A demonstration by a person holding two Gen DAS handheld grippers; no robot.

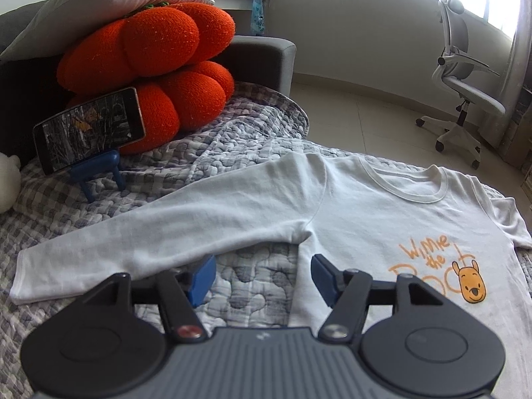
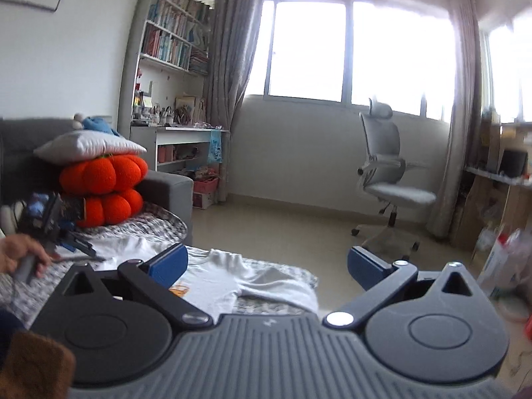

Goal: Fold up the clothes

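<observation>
White tee spread flat mid-frame on the checked quilt — left gripper and right gripper both gaping, holding nothing. Could snag quilt along with the sleeve lower left — bunched, lopsided fold

The white shirt lies flat on the checked quilt, its long sleeve stretched toward the lower left of the left wrist view; above both the way is clear. Upper left is crowded: stacked orange cushions, a pillow on top, and a phone propped on a blue stand, near the sleeve but apart from it. The sofa arm closes off the far side. Toward the upper right the floor lies open as far as the office chair.
</observation>
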